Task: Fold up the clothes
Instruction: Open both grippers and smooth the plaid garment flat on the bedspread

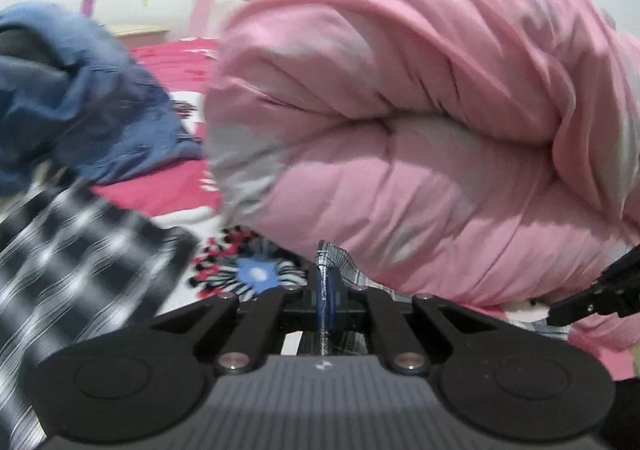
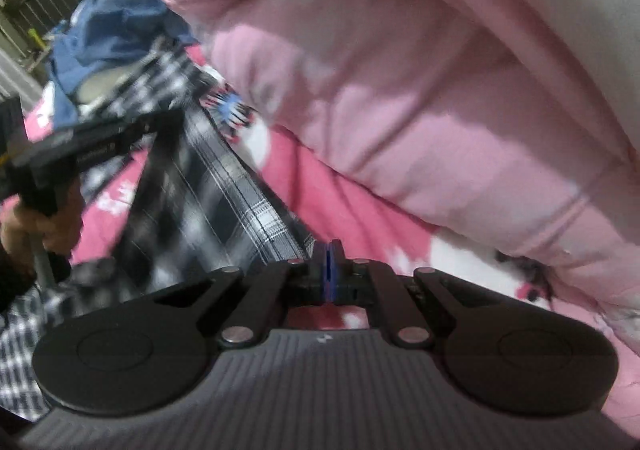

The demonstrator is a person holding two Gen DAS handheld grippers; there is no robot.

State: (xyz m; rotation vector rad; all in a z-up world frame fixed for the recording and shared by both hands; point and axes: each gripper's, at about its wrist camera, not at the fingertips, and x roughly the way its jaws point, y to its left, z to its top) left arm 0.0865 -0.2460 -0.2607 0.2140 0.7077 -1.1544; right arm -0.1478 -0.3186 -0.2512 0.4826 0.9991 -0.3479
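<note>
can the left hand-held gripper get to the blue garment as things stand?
Probably not yet: the left hand-held gripper is shut on the plaid shirt. The path looks otherwise open to the blue garment beyond it.

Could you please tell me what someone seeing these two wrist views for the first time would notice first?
A big rolled pink quilt fills the upper right of both views, lying on a pink patterned bedsheet. The left claw is shut on the edge of a black-and-white plaid garment that trails to the left, and the right claw is shut at its other edge. A crumpled blue garment sits at the far left.
</note>
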